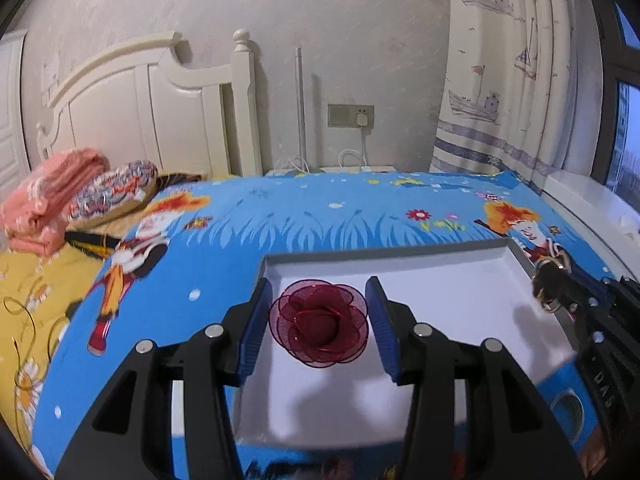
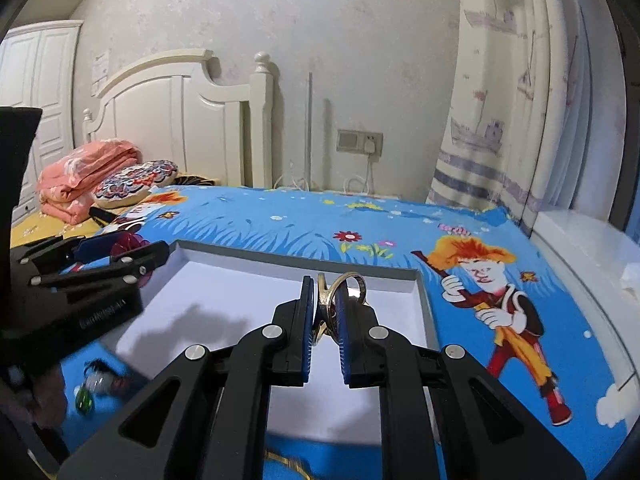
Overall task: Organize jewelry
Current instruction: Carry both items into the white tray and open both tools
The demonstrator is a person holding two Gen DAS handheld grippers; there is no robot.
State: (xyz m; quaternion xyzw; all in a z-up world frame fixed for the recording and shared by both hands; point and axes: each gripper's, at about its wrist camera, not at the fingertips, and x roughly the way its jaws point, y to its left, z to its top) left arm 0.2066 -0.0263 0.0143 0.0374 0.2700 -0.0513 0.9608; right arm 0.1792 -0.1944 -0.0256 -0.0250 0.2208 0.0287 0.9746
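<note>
A dark red mesh flower (image 1: 320, 322) fills the gap between the blue pads of my left gripper (image 1: 319, 284), with its edges against both pads. It hangs over the far left part of a shallow white tray (image 1: 380, 250) with a grey rim. My right gripper (image 2: 323, 286) is shut on gold and silver rings (image 2: 354, 280) above the tray (image 2: 300, 258), near its far right side. The right wrist view also catches the left gripper (image 2: 120, 254) and the flower (image 2: 128, 245) at the left. From the left wrist view, the right gripper (image 1: 548, 292) is at the right edge.
The tray lies on a blue cartoon bedsheet (image 1: 320, 216). A thin gold chain (image 1: 24, 312) lies on the yellow cloth at the left. A blurred green beaded piece (image 2: 86, 396) sits near the tray's front left. Folded pink blanket (image 1: 48, 196), a pillow and the headboard stand behind.
</note>
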